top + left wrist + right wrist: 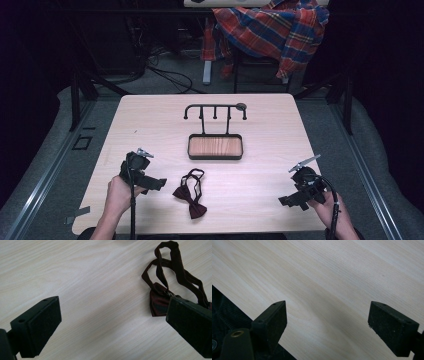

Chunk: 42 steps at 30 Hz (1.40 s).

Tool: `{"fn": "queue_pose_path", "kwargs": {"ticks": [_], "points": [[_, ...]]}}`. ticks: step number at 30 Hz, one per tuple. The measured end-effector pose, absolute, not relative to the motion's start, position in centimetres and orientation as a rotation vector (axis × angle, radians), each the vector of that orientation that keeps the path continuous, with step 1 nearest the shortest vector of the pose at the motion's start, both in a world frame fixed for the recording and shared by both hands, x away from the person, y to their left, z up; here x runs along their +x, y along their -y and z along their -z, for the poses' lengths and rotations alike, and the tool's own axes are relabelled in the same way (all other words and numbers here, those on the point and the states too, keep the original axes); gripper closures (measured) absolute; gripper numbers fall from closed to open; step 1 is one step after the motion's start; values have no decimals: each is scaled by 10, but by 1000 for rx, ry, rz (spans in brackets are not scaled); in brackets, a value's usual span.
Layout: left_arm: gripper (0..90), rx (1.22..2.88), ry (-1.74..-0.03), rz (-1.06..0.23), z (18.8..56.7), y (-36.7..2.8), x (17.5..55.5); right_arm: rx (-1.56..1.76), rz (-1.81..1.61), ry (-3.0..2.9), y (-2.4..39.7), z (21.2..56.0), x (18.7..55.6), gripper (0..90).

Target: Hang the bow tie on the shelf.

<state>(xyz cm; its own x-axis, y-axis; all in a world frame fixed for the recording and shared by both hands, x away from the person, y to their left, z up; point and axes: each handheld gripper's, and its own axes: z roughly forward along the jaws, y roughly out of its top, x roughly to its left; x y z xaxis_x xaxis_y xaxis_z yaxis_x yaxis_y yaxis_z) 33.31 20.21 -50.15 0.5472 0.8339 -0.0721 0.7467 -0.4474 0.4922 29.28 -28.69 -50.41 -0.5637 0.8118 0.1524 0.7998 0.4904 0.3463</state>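
On the near half of the table point(150, 115) we see a dark red bow tie point(190, 193) lying flat with its strap looped, untouched. Our left gripper point(159, 183) sits just beside it with jaws spread wide and empty; our right gripper point(288, 201) hovers well apart near the right edge, likewise wide and empty. We judge nothing has begun. Beyond the tie stands a hook rack point(215, 111) over a wooden tray point(215, 147), both bare. Nothing blocks the way between. A plaid cloth point(275, 27) drapes a chair behind.
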Motion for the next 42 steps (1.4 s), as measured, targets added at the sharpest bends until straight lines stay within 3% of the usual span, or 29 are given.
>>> {"fn": "queue_pose_path", "kwargs": {"ticks": [24, 42], "points": [[2, 2276, -1290, -236, 502, -199, 346, 1423, -551, -2702, 285, 504, 293, 154], [0, 2291, -1223, -143, 511, -177, 356, 1418, -520, -2718, 281, 507, 293, 155]]}}
